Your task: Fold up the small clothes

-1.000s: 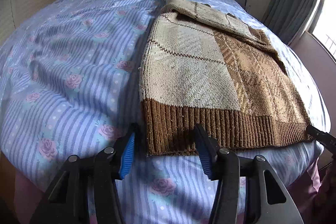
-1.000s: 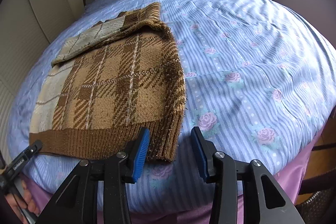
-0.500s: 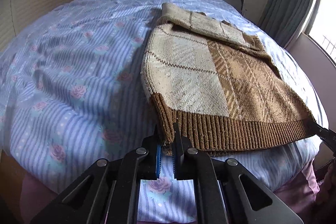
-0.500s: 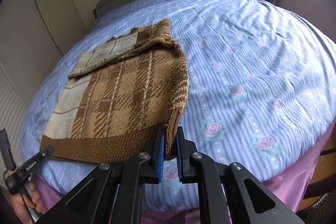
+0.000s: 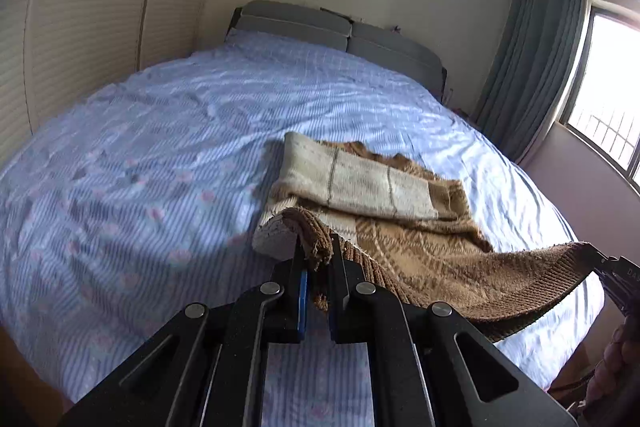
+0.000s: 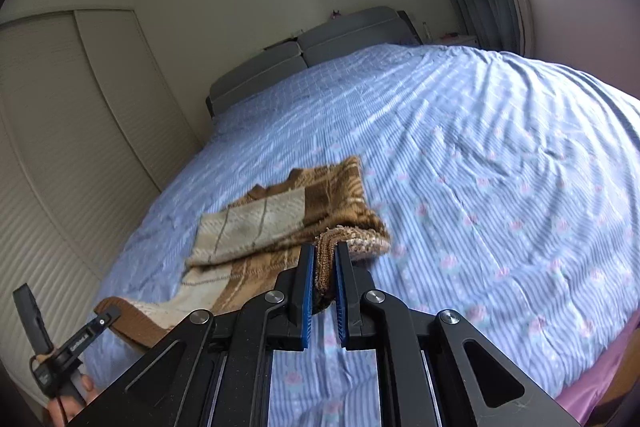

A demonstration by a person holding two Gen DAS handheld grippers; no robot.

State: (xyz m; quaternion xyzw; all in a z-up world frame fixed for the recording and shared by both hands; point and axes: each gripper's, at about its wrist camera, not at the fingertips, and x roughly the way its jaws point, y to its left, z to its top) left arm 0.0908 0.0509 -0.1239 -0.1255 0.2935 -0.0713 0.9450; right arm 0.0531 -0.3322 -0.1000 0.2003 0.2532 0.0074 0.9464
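Folding the sweater [image 5: 420, 251] bottom-to-top on the bed [image 5: 160, 163]: its ribbed hem hangs lifted, left gripper [image 5: 316, 267] and right gripper [image 6: 322, 267] each clamped tight on a near corner. Next, I'd say, carry both corners far together, level, and lay the hem by the collar.

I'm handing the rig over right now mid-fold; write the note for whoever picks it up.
Left claw: shut on the sweater's ribbed hem corner, lifted off the bed.
Right claw: shut on the other hem corner, also raised.
Sweater: plaid knit, collar end lying on the bed, a sleeve folded across it.
Done: sleeve tucked in, both hem corners gripped.
Left: carry the hem toward the collar, lay it flat, release.
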